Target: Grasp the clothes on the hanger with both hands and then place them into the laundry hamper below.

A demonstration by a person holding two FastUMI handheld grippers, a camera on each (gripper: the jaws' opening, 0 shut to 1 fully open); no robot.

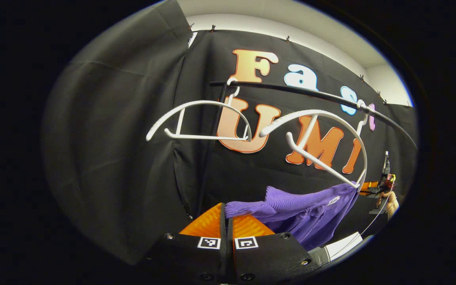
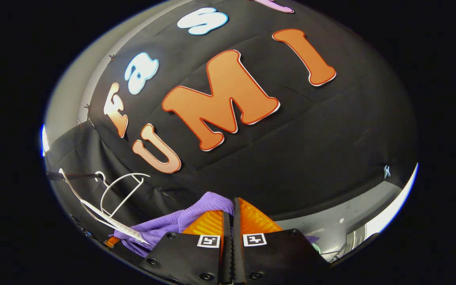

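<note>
Where black cloth walls the booth under a pale ceiling, two white hangers (image 1: 204, 120) hang from a dark rail (image 1: 315, 95). The left gripper (image 1: 226, 215) pinches the purple garment (image 1: 303, 211) by a ribbed edge; the right gripper (image 2: 231, 211) clamps its other end. Square black-and-white markers (image 1: 209, 242) sit on the fingers.

The left gripper (image 1: 226, 215) has its two orange fingers pressed together, pinching one end of the purple garment (image 1: 303, 208). The right gripper (image 2: 232, 211) likewise has its fingers closed on the garment's other end. A hand (image 1: 391, 202) shows just beyond the garment's far end.
</note>
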